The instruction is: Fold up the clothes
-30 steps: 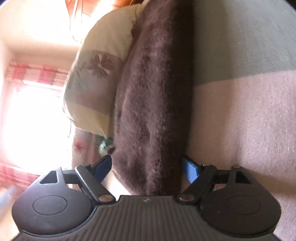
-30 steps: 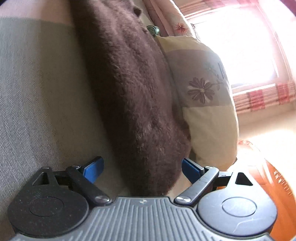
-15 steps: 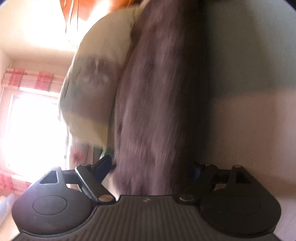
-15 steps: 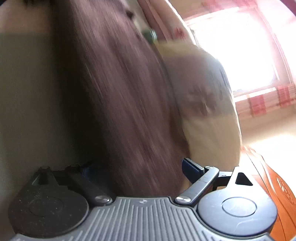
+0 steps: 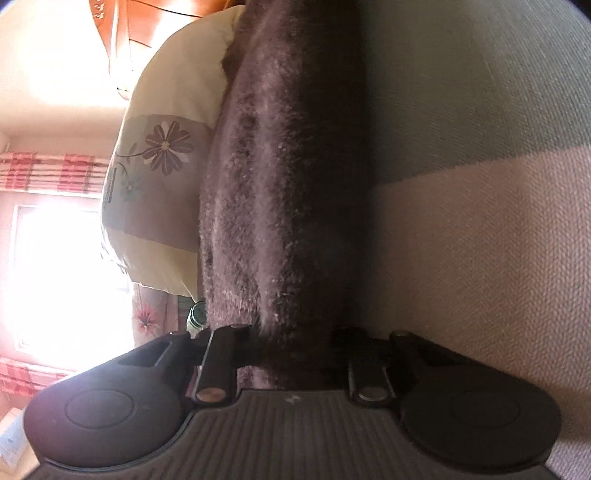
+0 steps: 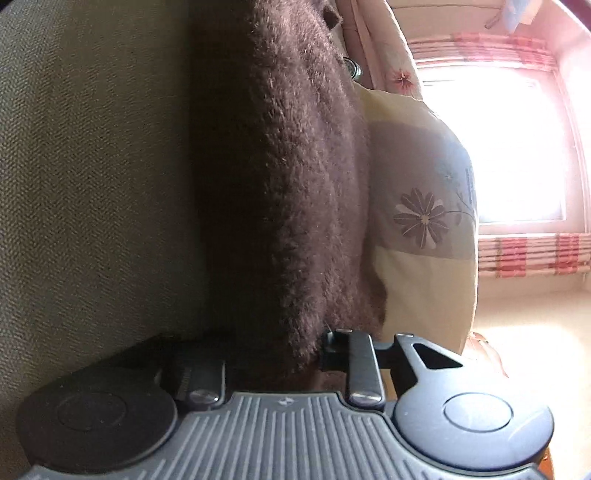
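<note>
A dark brown fuzzy garment lies as a long folded strip on the bed cover. In the left wrist view one end of it runs between the fingers of my left gripper. The jaws are closing and pinch the fabric. The right wrist view shows the same garment from its other end. My right gripper is closing too, with a thick edge of the fabric squeezed between its fingers. The blue pads are hidden by the fuzz.
The bed cover is grey and pale pink woven cloth. A cream pillow with a flower print leans against the garment's far side. A bright window with red checked curtains and a wooden headboard stand behind.
Both grippers have moved forward and down onto the garment's ends. Their jaws, wide apart in the earlier frames, have drawn in onto the fabric.
</note>
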The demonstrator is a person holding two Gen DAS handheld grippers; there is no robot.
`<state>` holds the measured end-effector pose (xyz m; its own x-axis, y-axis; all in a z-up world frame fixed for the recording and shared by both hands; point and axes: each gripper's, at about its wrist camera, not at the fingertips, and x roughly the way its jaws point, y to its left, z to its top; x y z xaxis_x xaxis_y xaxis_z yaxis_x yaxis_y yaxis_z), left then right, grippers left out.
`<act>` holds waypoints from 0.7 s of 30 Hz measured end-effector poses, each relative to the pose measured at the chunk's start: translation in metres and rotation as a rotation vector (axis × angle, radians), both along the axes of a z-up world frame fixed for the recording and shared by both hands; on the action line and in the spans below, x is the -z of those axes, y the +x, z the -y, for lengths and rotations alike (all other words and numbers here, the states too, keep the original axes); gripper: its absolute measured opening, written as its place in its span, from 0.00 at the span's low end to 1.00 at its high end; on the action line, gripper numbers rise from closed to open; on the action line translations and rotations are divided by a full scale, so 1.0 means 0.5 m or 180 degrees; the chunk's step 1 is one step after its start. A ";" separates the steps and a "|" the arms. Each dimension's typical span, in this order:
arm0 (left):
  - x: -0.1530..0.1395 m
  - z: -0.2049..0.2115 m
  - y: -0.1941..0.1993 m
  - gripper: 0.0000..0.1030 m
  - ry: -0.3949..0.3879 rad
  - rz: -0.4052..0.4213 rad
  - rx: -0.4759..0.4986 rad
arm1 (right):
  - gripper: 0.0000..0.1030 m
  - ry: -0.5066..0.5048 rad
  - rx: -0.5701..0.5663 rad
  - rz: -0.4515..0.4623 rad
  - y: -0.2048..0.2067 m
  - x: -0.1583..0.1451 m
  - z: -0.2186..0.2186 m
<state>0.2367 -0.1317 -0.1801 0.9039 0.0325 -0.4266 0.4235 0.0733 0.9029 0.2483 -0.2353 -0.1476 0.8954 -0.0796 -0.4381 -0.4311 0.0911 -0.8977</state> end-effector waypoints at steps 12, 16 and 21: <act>-0.028 -0.012 0.012 0.16 -0.0134 -0.0001 0.0004 | 0.20 0.0268 0.0148 -0.0191 0.037 -0.041 -0.006; -0.058 -0.019 0.007 0.15 -0.0189 0.0086 0.0006 | 0.19 0.0404 0.0152 -0.0233 0.027 -0.091 -0.008; -0.091 -0.032 -0.021 0.15 -0.0196 0.0079 0.0023 | 0.18 0.0452 0.0124 -0.0382 -0.025 -0.131 -0.009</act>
